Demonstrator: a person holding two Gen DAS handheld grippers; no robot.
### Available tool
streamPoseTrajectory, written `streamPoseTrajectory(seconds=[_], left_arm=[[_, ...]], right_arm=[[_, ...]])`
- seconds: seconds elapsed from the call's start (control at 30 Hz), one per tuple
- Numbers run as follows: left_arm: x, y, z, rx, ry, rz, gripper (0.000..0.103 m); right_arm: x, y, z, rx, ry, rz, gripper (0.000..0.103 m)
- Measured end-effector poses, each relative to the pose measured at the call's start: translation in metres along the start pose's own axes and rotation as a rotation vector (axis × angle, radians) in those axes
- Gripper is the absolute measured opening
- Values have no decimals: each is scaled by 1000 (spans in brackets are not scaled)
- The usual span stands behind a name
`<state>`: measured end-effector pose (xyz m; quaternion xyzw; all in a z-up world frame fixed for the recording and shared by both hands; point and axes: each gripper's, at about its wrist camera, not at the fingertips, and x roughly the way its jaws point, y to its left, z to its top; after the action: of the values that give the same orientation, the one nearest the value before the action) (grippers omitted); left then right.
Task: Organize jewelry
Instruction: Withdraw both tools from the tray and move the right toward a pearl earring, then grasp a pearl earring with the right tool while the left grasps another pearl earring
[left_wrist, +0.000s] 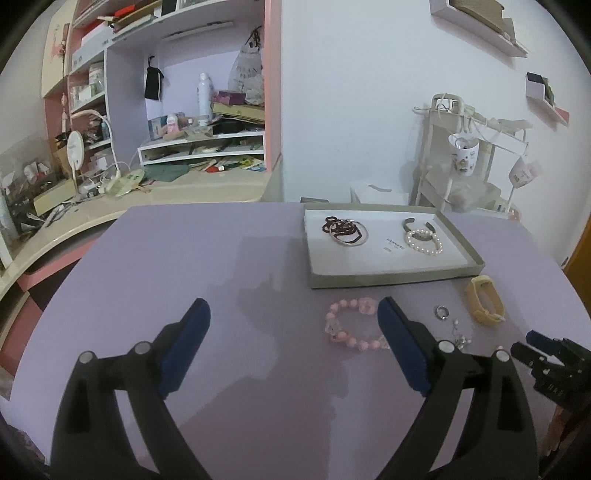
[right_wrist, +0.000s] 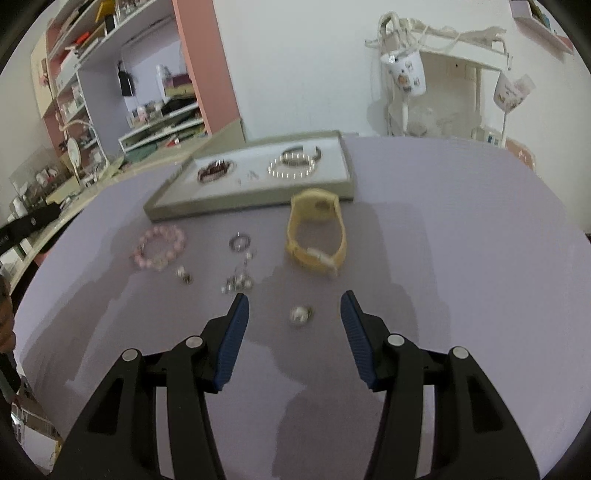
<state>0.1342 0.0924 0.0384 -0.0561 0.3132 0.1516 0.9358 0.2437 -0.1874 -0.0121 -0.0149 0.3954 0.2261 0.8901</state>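
Note:
A shallow grey tray (left_wrist: 391, 277) (right_wrist: 251, 201) at the back of the purple table holds a dark bead bracelet with a silver bangle (left_wrist: 345, 229) (right_wrist: 216, 170) and a pearl bracelet (left_wrist: 424, 242) (right_wrist: 293, 166). On the table lie a pink bead bracelet (left_wrist: 351, 326) (right_wrist: 159, 249), a yellow watch (left_wrist: 484, 304) (right_wrist: 317, 232), a silver ring (left_wrist: 441, 312) (right_wrist: 240, 242), small earrings (right_wrist: 238, 282) and a pearl ring (right_wrist: 300, 315). My left gripper (left_wrist: 293, 314) is open and empty, its right finger beside the pink bracelet. My right gripper (right_wrist: 294, 306) is open, and the pearl ring lies between its fingertips.
A cluttered desk with shelves (left_wrist: 166, 129) stands behind the table on the left. A white rack with hanging cups (left_wrist: 465, 155) (right_wrist: 443, 74) stands behind on the right. The right gripper shows at the right edge of the left wrist view (left_wrist: 546, 362).

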Motion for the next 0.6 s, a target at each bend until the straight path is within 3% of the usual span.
streamPoseTrajectory(seconds=[0.13,0.33,0.6], left_arm=[[-3,-2,-5,0,5,1,92],[-2,-5,-10,7,9,-1,92],[5,-11,-16,24,27,-7,92]], right_arm=[[7,7,-7,-21,37,-28,52],[24,9,-10,-31,104,-49,39],[31,14,-7,-51,102,-91,27]])
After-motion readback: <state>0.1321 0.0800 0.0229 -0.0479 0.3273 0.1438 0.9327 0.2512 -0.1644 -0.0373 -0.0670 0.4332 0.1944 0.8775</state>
